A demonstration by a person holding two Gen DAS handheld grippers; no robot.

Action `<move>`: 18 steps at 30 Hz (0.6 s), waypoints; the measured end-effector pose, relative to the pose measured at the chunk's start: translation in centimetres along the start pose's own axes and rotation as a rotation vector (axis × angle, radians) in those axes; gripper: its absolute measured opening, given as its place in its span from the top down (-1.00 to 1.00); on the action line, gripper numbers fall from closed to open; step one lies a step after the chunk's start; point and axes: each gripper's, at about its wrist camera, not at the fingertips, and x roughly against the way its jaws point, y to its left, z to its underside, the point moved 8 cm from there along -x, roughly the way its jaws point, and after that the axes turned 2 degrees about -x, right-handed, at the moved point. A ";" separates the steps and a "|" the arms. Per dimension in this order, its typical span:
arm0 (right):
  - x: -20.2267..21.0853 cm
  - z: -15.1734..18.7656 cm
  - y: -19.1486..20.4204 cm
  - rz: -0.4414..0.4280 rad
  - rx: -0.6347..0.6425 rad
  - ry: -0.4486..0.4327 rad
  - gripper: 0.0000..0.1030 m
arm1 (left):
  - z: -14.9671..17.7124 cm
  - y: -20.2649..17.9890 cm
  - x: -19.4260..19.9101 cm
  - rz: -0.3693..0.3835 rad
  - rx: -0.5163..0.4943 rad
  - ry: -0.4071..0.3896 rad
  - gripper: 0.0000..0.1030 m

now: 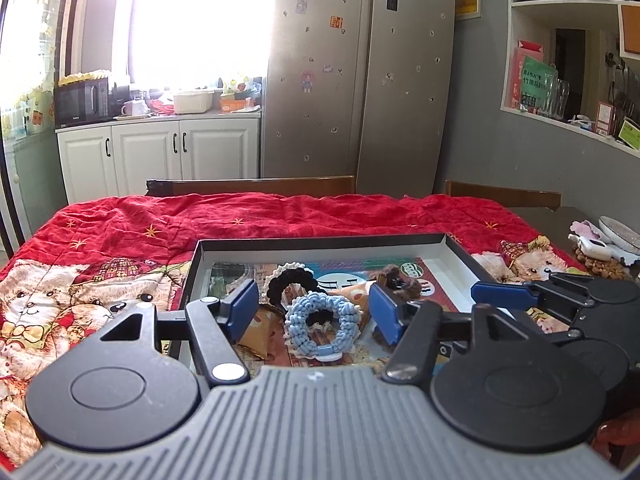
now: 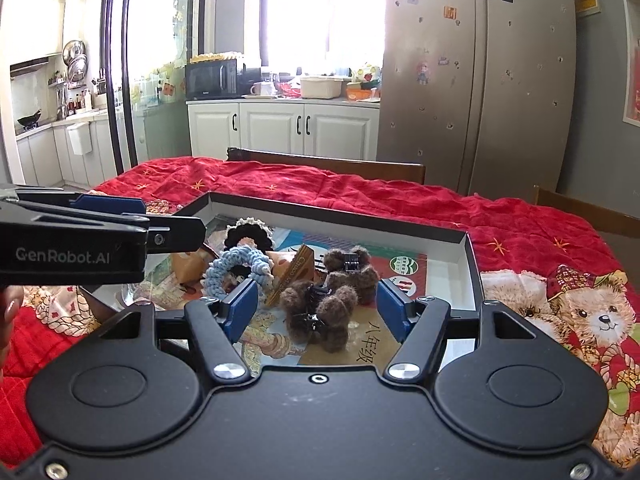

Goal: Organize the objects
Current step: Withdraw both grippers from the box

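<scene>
A shallow black-rimmed box [image 1: 320, 240] [image 2: 467, 248] lies on the red cloth and holds the hair things. A light blue knitted scrunchie [image 1: 322, 322] [image 2: 236, 266] lies in it, with a black scrunchie [image 1: 290, 282] [image 2: 246, 236] behind it. Brown fuzzy claw clips [image 2: 320, 312] [image 1: 400, 280] lie on the box's right side. My left gripper [image 1: 314, 310] is open over the blue scrunchie, not touching it. My right gripper [image 2: 316, 306] is open with the brown clips between its fingers. A tan snack packet [image 2: 294, 274] lies between the scrunchies and clips.
The red bear-print cloth [image 1: 120, 240] covers the table. At the table's right end are a plate [image 1: 620, 234] and small items. Two wooden chair backs [image 1: 252, 186] stand behind the table, then a fridge and white cabinets.
</scene>
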 end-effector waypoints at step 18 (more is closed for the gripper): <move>3.5 -0.8 0.7 -0.007 0.003 -0.043 -0.26 | -0.6 0.0 3.6 0.013 0.004 -0.045 -0.50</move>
